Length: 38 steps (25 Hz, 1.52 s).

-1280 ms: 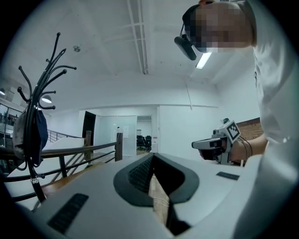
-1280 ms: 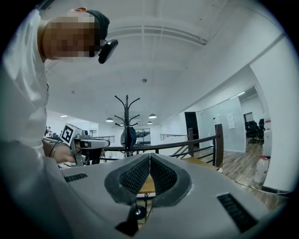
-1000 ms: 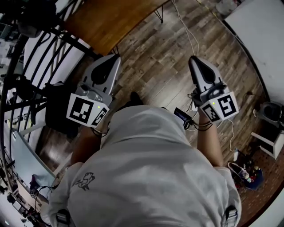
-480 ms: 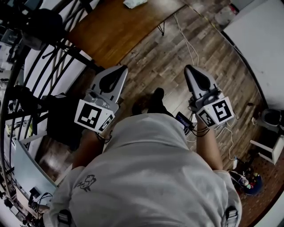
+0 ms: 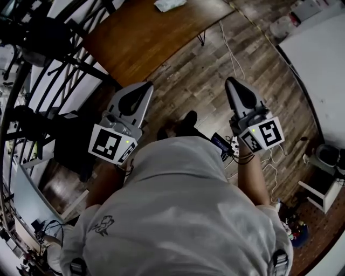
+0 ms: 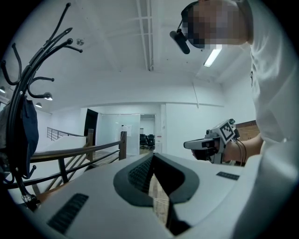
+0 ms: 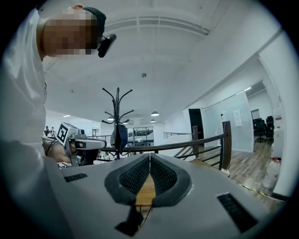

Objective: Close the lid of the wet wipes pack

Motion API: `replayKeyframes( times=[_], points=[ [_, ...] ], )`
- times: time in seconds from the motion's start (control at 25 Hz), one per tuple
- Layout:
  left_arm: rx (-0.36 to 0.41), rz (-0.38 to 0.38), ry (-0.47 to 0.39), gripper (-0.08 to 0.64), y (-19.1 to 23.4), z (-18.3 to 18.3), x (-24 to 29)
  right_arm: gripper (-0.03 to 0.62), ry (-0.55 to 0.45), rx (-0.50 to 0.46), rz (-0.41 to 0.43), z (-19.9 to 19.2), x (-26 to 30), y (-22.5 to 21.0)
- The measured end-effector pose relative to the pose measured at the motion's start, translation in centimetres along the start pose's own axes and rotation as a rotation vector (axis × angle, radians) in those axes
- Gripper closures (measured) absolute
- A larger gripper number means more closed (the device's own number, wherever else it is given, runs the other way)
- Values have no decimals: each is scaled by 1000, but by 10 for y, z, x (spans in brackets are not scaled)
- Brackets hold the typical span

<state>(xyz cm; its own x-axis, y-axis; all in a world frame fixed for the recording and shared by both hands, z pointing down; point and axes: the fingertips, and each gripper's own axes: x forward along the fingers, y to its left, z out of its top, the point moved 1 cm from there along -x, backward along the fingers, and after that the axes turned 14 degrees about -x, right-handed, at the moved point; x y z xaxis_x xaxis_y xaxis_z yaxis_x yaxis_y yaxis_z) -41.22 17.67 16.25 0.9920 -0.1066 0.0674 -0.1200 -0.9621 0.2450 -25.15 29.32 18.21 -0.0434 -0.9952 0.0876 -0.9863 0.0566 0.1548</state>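
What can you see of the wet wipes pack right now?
The wet wipes pack shows only in the head view: a small, pale, soft-looking packet cut off by the picture's top edge. It lies on the brown wooden table. Only the table touches it. It is too small to tell whether its lid is open.

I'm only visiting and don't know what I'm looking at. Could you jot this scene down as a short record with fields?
Who: a person in a white top, seen from above
Left gripper: jaws together, nothing between them
Right gripper: jaws together, empty
Aim: both point level, out over the floor
Wooden table: ahead, beyond both grippers
On the table: a small white item, too small to tell if it is the wipes pack
Floor: wood planks, a white cable across it
Nearby: coat rack, railing
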Motion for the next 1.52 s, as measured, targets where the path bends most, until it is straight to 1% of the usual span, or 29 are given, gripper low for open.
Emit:
replayKeyframes(
  times=[0.16,0.32,0.56,0.8,1.08,1.28,1.52],
  points=[
    [-4,27,-5,548,8,2,35,558,3,4,9,-11,7,-39],
    [-5,42,-20,546,6,5,69,558,3,-7,29,-18,6,-70],
    [23,61,-20,546,-1,12,126,558,0,-8,57,-30,7,-120],
    [-5,81,-17,546,4,8,167,558,6,1,62,-42,5,-161],
    [-24,69,-8,548,11,5,198,558,8,19,53,-54,8,-191],
    [-16,52,-8,546,20,5,218,558,-11,13,44,-51,21,-209],
    [-27,34,4,546,37,6,242,558,-9,11,44,-51,42,-229]
  ],
)
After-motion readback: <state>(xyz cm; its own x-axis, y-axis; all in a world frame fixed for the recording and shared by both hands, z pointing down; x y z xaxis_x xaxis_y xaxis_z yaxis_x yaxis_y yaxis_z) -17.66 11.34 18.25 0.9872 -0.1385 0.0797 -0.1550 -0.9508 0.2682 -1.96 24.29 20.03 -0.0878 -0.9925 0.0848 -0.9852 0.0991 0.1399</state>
